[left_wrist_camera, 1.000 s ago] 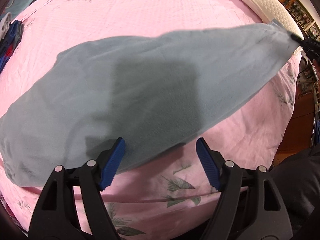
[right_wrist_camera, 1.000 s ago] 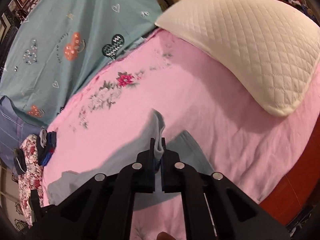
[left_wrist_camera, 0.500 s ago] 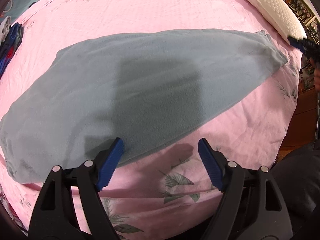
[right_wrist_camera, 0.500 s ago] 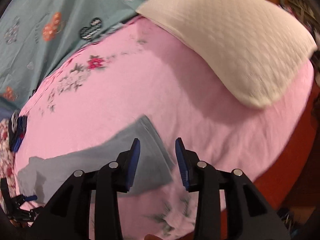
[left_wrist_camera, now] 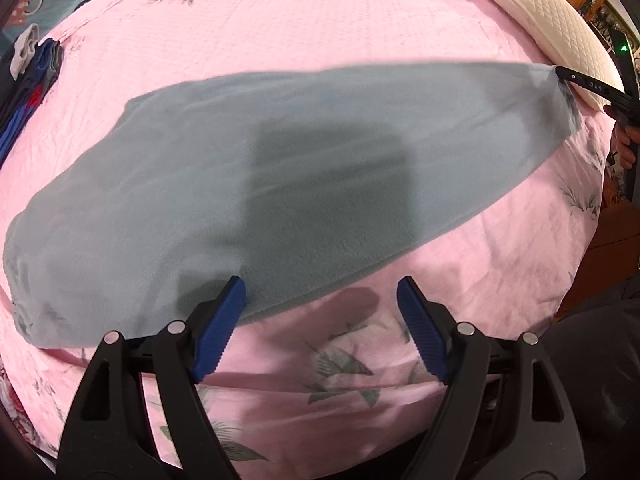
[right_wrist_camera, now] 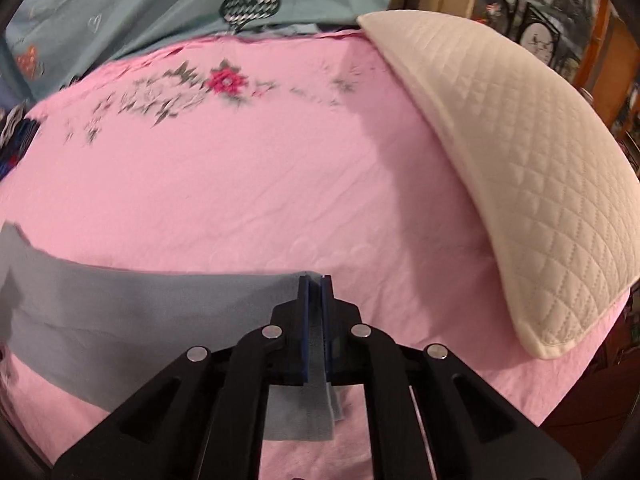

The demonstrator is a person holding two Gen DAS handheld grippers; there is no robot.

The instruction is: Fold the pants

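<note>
Grey-blue pants (left_wrist_camera: 280,176) lie stretched across the pink bedspread (left_wrist_camera: 320,40), wide end at the left, narrow hem at the right. My left gripper (left_wrist_camera: 320,312) hangs open above the pants' near edge with nothing between its blue pads (left_wrist_camera: 224,320). In the right wrist view my right gripper (right_wrist_camera: 315,292) is shut on the pants' hem (right_wrist_camera: 316,344), with cloth (right_wrist_camera: 140,312) trailing off to the left. The right gripper (left_wrist_camera: 576,82) also shows in the left wrist view, pinching the far right hem corner, a hand (left_wrist_camera: 624,140) behind it.
A white quilted pillow (right_wrist_camera: 520,184) lies on the bed's right side. A teal patterned cover (right_wrist_camera: 160,4) lies at the far end. A pile of dark and blue clothes (left_wrist_camera: 28,76) sits at the left edge. The bed's wooden edge (left_wrist_camera: 616,240) shows at the right.
My right gripper let go of the hem, opened, rolled and dropped lower, then shut on the hem again. The pants settled flatter. My left gripper barely moved.
</note>
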